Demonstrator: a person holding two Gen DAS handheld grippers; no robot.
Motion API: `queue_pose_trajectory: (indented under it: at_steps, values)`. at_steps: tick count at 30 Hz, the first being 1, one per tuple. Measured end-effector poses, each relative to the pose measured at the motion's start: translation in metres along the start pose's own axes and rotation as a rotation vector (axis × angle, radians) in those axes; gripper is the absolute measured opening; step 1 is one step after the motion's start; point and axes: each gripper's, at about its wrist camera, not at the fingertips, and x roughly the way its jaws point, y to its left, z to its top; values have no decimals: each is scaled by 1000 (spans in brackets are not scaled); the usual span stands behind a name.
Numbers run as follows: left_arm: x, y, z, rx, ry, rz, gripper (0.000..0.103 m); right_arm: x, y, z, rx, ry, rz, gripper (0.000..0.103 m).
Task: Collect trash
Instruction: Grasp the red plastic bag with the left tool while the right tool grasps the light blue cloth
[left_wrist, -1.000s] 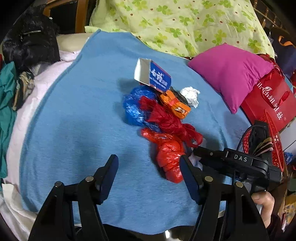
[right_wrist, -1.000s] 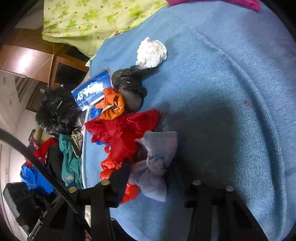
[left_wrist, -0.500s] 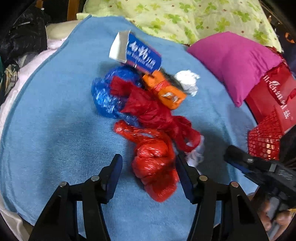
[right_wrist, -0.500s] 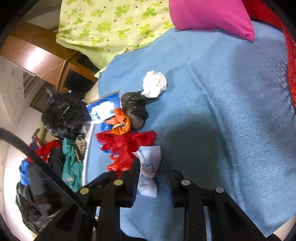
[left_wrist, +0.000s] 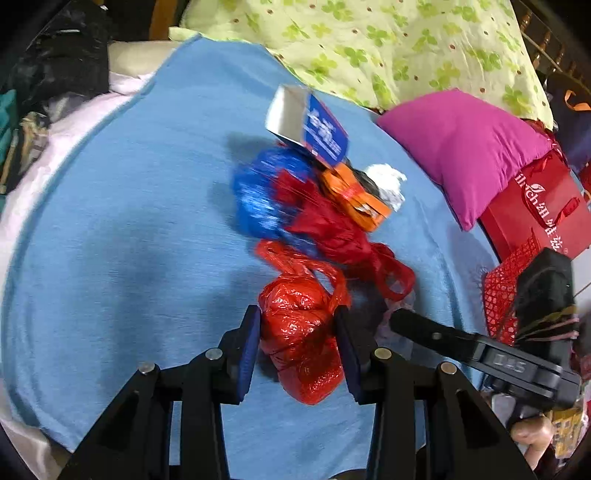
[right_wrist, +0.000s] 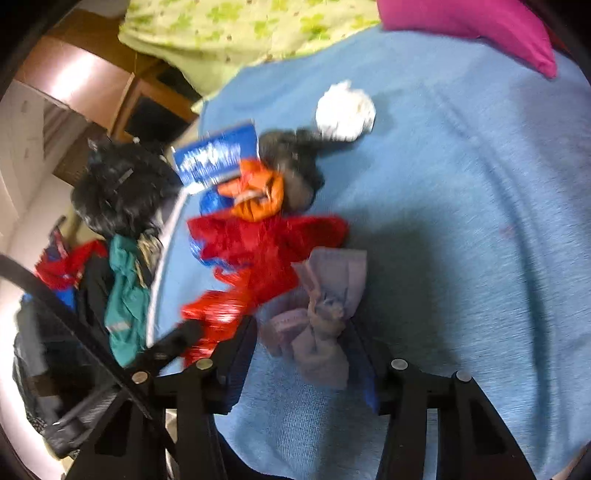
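- Trash is heaped in a loose pile near the middle of the blue blanket (left_wrist: 122, 221) on the bed; the piece nearest the left gripper (left_wrist: 298, 343) is a knotted red plastic bag (left_wrist: 301, 332).
- Red plastic bag is seen directly between the left jaws, its bulging body filling the gap and its long axis running away from the camera, towards the rest of the pile; its twisted handles trail up towards a second red bag (left_wrist: 332, 229).
- Left jaws have just been closing, and both pads are seen against the bag's sides, so a grip on it is judged to be made or all but made.
- Crumpled pale face mask (right_wrist: 325, 314) is seen in the right wrist view between the jaws of the right gripper (right_wrist: 306, 354), lying on the blanket just beside the red bags, its long axis running away from the camera.
- Right jaws have just been opening and are parted, with clear gaps on both sides of the mask; nothing is gripped there.
- Further out, a blue bag (left_wrist: 262, 195), an orange packet (left_wrist: 354, 195), a blue-and-white carton (left_wrist: 310, 125), a dark bag (right_wrist: 291, 170) and a white paper wad (left_wrist: 388, 181) are left untouched.
- Red mesh basket (left_wrist: 506, 291) is seen at the right edge of the bed, nearer the right hand; it is judged the likely bin.
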Motion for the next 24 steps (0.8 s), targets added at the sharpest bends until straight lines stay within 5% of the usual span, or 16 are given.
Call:
queue_pose_trajectory:
  at_steps: [6, 13, 24]
  values:
    - [-15, 17, -9, -8, -11, 19, 42, 17, 14, -6, -89, 25, -84, 42]
    - [-29, 14, -15, -24, -43, 4, 42, -8, 14, -9, -150, -10, -108, 39]
    - [-73, -36, -4, 44, -154, -48, 42, -111, -2, -11, -204, -265, -73, 39]
